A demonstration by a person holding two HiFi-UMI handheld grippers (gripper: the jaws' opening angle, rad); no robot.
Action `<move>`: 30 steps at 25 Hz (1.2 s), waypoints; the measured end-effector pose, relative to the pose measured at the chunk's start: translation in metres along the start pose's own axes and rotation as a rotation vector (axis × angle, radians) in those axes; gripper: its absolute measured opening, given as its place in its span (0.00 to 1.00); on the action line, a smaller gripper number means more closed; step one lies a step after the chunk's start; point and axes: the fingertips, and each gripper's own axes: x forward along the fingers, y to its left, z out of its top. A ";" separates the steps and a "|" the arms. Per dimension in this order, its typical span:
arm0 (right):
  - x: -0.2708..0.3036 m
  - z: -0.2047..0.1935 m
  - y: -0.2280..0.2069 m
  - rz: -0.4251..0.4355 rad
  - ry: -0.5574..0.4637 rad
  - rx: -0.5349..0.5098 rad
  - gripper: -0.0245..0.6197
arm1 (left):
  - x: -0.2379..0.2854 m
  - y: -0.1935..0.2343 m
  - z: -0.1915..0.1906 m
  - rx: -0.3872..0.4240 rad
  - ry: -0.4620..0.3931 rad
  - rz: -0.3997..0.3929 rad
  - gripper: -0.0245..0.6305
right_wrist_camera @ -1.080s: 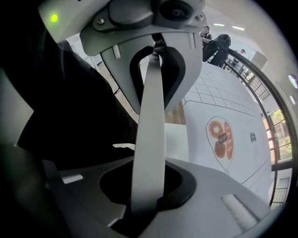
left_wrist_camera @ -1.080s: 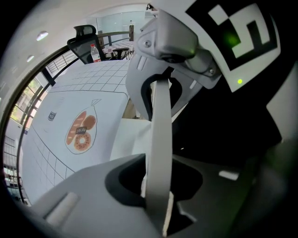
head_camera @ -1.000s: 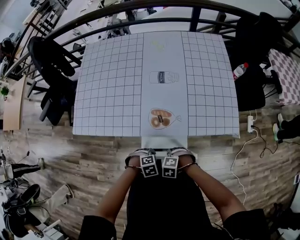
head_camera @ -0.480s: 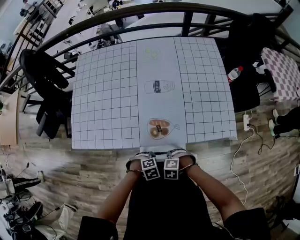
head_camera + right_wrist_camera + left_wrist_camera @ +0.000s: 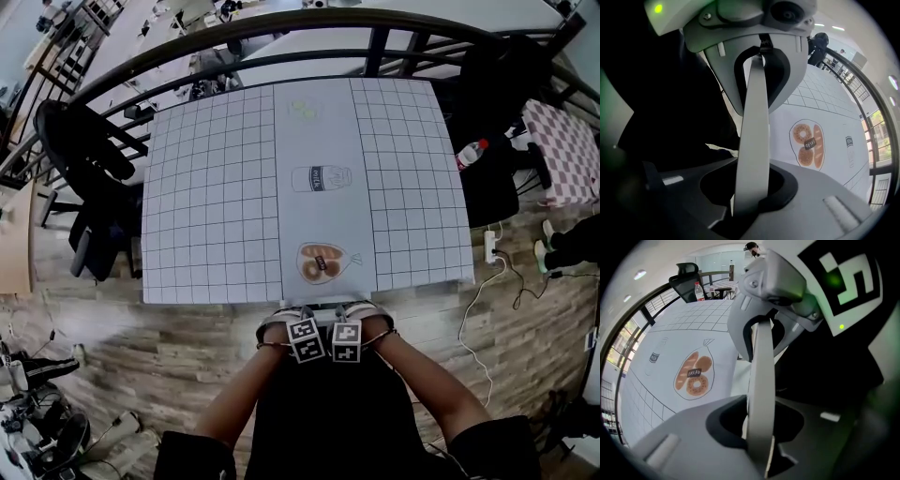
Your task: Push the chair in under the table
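Both downward, left gripper (image 5: 306, 339), right gripper (image 5: 345, 340), adjacent

Office-like mezzanine workspace, black railing (image 5: 375, 47), office chairs (image 5: 84, 150), wood-plank floor (image 5: 169, 347), grid-cloth table (image 5: 216, 187), power strip (image 5: 491, 246) on floor.

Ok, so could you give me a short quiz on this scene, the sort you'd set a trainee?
1. True or false: the left gripper and the right gripper sit side by side by the table's near edge.
2. Which drawing on the table lies nearest the grippers?
A. the milk bottle drawing
B. the bread bag drawing
C. the faint green drawing
3. What pale thing runs between each gripper's jaws?

Key: 1 true. 2 B. 3 the chair's back rim, gripped by both.
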 end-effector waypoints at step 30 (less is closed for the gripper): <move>0.035 -0.010 -0.043 -0.046 0.020 0.022 0.16 | 0.029 0.043 -0.005 -0.025 -0.002 -0.002 0.19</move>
